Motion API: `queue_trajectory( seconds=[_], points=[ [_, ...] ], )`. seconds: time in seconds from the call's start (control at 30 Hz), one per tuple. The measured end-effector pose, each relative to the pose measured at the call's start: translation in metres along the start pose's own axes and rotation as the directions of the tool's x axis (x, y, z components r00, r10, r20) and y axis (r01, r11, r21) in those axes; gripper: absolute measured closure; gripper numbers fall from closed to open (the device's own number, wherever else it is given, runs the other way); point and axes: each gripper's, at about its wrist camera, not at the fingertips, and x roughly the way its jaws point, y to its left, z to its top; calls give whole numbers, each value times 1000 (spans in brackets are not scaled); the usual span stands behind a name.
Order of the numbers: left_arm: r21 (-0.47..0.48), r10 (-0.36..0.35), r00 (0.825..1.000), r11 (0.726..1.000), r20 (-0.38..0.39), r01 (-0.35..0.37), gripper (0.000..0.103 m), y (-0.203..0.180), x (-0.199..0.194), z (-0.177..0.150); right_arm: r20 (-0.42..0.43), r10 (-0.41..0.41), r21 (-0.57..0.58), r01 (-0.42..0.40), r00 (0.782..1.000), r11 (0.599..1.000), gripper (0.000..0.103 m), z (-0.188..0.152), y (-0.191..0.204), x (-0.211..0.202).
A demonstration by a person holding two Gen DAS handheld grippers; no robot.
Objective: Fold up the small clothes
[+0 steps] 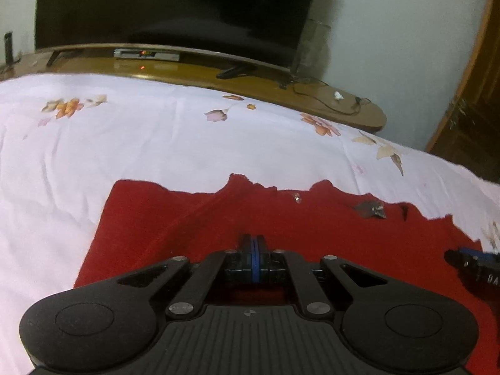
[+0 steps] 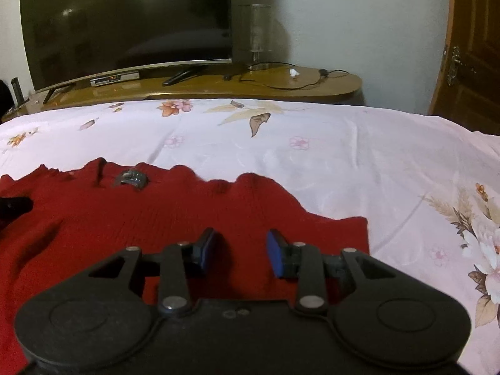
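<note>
A red knitted garment [image 1: 281,218] lies spread on the white floral bedsheet [image 1: 125,140]; it also shows in the right wrist view [image 2: 175,206]. It has a scalloped far edge and a small silver ornament [image 1: 370,209], seen too in the right wrist view [image 2: 132,178]. My left gripper [image 1: 255,243] is over the garment with its blue pads pressed together; I see no cloth between them. My right gripper [image 2: 240,250] is open over the garment's right part. Each gripper's tip shows at the edge of the other view, the right one [image 1: 472,262] and the left one [image 2: 14,207].
Beyond the bed stands a wooden cabinet [image 2: 281,87] with a large dark TV [image 2: 125,22], a set-top box [image 2: 114,78], cables and a glass vase [image 2: 254,31]. A wooden door [image 2: 472,50] is at the right. The bedsheet [image 2: 343,143] surrounds the garment.
</note>
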Motion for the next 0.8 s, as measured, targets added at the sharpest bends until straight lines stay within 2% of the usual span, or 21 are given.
queue_trajectory(
  seconds=[0.07, 0.17, 0.3, 0.4, 0.47, 0.57, 0.67, 0.8],
  points=[
    [-4, 10, 1000, 1000, -11, -10, 99, -4, -4, 0, -6, -6, 3, 6, 1000, 1000, 70, 2, 2, -1],
    [30, 25, 1000, 999, 0, -25, 99, -14, -16, -1, 17, 29, 21, -29, 999, 999, 68, 7, 7, -18],
    [45, -4, 1000, 999, -22, 5, 99, -23, -39, -12, 49, 59, 41, -61, 997, 997, 67, 5, 10, -40],
    [61, 3, 999, 998, -38, 0, 99, -25, -45, -27, 22, 62, 30, -62, 998, 998, 67, -9, 14, -45],
    [76, 11, 1000, 997, -27, -9, 99, -23, -43, -33, -8, 30, 3, -30, 1000, 1000, 67, -18, 16, -37],
    [38, 11, 999, 999, -40, -9, 99, -19, -45, -29, -8, 23, 3, -23, 1000, 1000, 67, -18, 15, -37],
    [63, 37, 998, 997, -43, -34, 99, -24, -52, -29, 1, 29, 39, -29, 1000, 999, 66, -15, 14, -50],
    [85, 46, 999, 995, -26, -43, 99, -28, -68, -34, 13, 63, 30, -63, 998, 998, 65, -26, 24, -73]
  ],
)
